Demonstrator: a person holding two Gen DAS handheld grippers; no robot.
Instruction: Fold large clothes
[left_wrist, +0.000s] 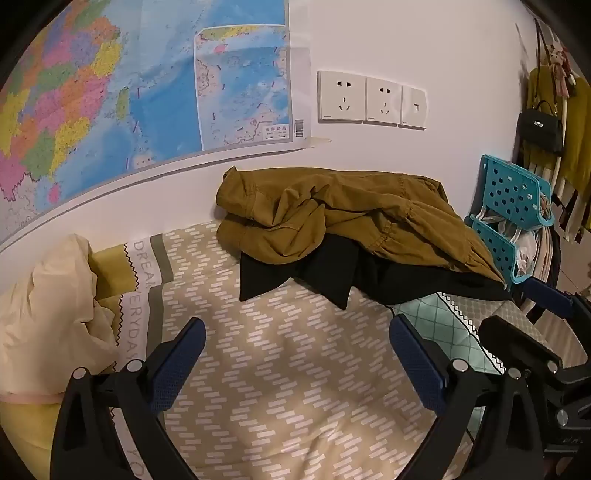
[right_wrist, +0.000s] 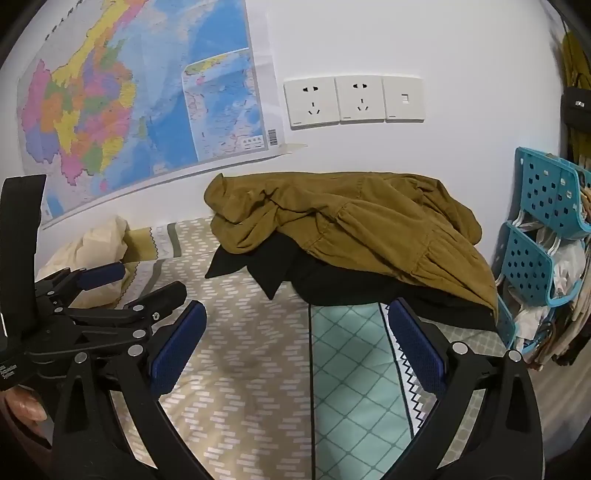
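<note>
An olive-brown jacket (left_wrist: 343, 214) lies crumpled on the bed against the wall, on top of a black garment (left_wrist: 317, 269). Both also show in the right wrist view, the jacket (right_wrist: 369, 221) over the black garment (right_wrist: 280, 266). My left gripper (left_wrist: 295, 365) is open and empty above the patterned bedspread (left_wrist: 277, 369), short of the clothes. My right gripper (right_wrist: 295, 350) is open and empty, also short of the pile. The right gripper shows at the right of the left wrist view (left_wrist: 546, 295); the left gripper shows at the left of the right wrist view (right_wrist: 103, 280).
A cream cloth bundle (left_wrist: 48, 314) lies at the left of the bed. A blue perforated rack (left_wrist: 513, 206) with items stands at the right bed edge. Wall sockets (left_wrist: 369, 99) and a map (left_wrist: 129, 85) are on the wall behind. Clothes and a black bag (left_wrist: 541, 125) hang far right.
</note>
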